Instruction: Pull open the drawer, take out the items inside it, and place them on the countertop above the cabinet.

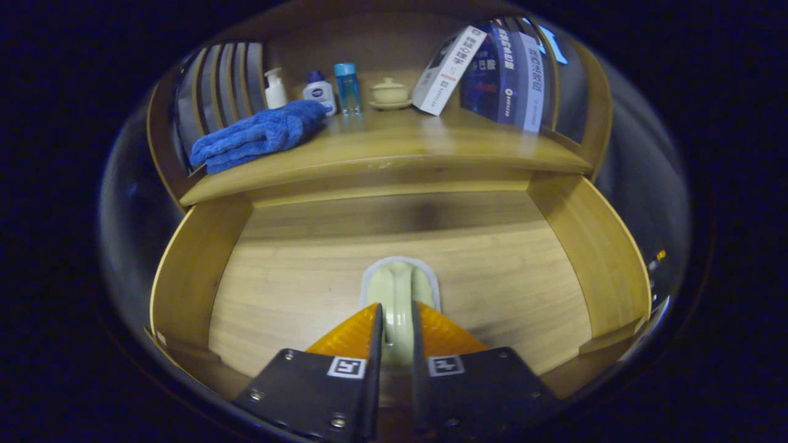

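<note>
The wooden drawer [191, 271] is pulled out below me and I look down into it. A pale green ceramic piece [399, 280] with a light rim, shaped like a spoon, lies on the drawer floor just ahead of my fingers. Its narrow part runs back between them. My gripper [397, 317] is shut on this narrow part, with both fingers pressed against its sides. Beyond the drawer is the wooden countertop [400, 151] of the cabinet.
On the countertop, a folded blue towel [258, 135] lies at the left, and behind it stand a pump bottle [275, 90], a small white bottle [319, 92] and a blue bottle [347, 87]. A lidded cup on a saucer [389, 93] and leaning books [486, 67] stand at the back right.
</note>
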The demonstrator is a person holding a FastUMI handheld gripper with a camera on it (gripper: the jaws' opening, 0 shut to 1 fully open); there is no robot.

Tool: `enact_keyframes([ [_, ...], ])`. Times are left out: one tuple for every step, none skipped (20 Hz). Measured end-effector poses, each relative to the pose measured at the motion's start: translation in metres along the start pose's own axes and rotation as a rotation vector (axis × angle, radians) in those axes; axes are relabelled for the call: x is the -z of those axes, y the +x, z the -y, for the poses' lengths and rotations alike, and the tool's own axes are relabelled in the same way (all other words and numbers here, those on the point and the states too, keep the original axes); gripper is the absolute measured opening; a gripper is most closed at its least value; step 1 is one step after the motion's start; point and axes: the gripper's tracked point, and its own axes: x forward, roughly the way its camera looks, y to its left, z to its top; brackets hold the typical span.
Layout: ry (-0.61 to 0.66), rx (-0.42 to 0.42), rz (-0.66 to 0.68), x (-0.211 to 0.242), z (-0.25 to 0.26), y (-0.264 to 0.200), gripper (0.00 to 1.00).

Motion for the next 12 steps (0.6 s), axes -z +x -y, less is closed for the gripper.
enact_keyframes([
  [0.003, -0.015, 0.047, -0.008, -0.002, -0.002, 0.17],
  [0.011, -0.036, 0.088, -0.013, -0.005, -0.005, 0.17],
  [0.014, -0.067, 0.132, -0.022, -0.011, -0.010, 0.17],
  [0.023, -0.104, 0.160, -0.024, -0.017, -0.013, 0.17],
  [0.040, -0.114, 0.176, -0.027, -0.021, -0.020, 0.14],
  [0.054, -0.117, 0.198, -0.033, -0.020, -0.026, 0.14],
  [0.064, -0.139, 0.224, -0.039, -0.026, -0.034, 0.13],
  [0.072, -0.156, 0.251, -0.047, -0.030, -0.043, 0.13],
  [0.080, -0.169, 0.285, -0.056, -0.032, -0.053, 0.13],
  [0.090, -0.173, 0.321, -0.068, -0.033, -0.063, 0.13],
  [0.098, -0.180, 0.360, -0.080, -0.034, -0.072, 0.13],
  [0.106, -0.187, 0.397, -0.091, -0.035, -0.082, 0.13],
])
